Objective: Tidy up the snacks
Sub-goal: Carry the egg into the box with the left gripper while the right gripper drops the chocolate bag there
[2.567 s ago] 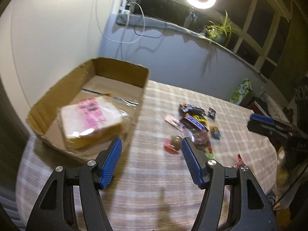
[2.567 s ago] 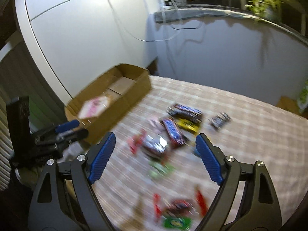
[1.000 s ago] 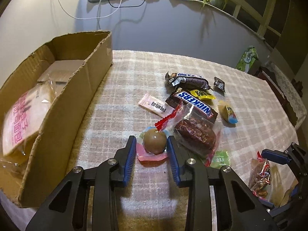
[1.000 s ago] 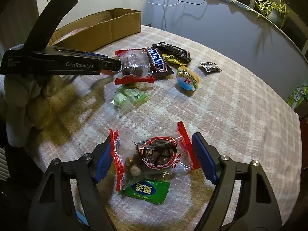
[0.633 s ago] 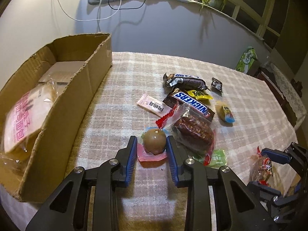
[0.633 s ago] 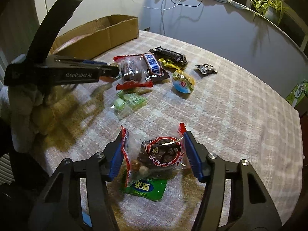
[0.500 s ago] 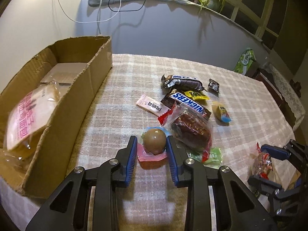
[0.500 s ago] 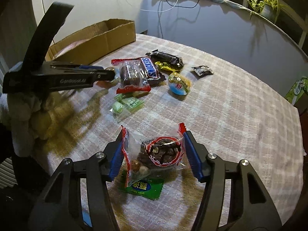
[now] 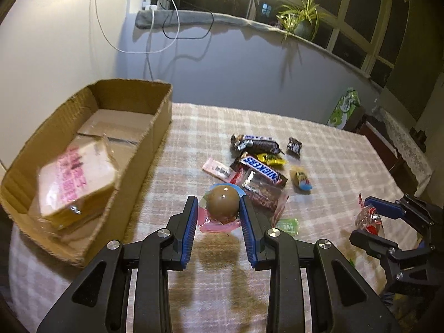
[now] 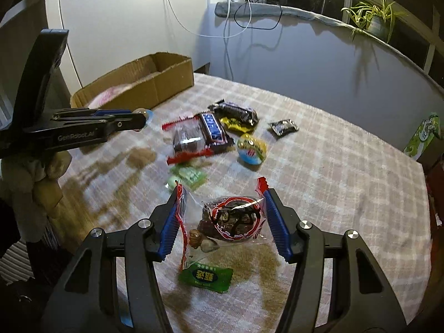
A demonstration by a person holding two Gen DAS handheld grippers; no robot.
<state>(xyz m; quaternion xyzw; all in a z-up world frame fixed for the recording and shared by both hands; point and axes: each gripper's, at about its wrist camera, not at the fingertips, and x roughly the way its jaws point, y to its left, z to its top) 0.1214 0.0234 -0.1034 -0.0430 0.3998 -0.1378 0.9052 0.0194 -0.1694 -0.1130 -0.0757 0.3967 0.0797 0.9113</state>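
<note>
My left gripper [image 9: 219, 211] is shut on a brown ball snack in a pink wrapper [image 9: 222, 204] and holds it above the checked tablecloth, right of the cardboard box [image 9: 155, 127]. My right gripper [image 10: 222, 216] is shut on a clear red-edged bag of dark nuts [image 10: 231, 219], lifted off the cloth. The right gripper also shows in the left wrist view [image 9: 369, 216]. The left gripper shows in the right wrist view [image 10: 138, 122]. The box holds a pink-printed bread pack [image 9: 75, 180].
Loose snacks lie mid-table: a Snickers bar [image 9: 262, 170], a dark bar [image 9: 256, 144], a red-edged bag [image 10: 188, 141], a yellow-blue egg candy [image 10: 251, 148], green sweets [image 10: 188, 177] and a green packet [image 10: 205, 276]. The table edge is near me.
Both grippers closed on their snacks and lifted them off the cloth. The left gripper has risen and swung towards the box with the ball snack.
</note>
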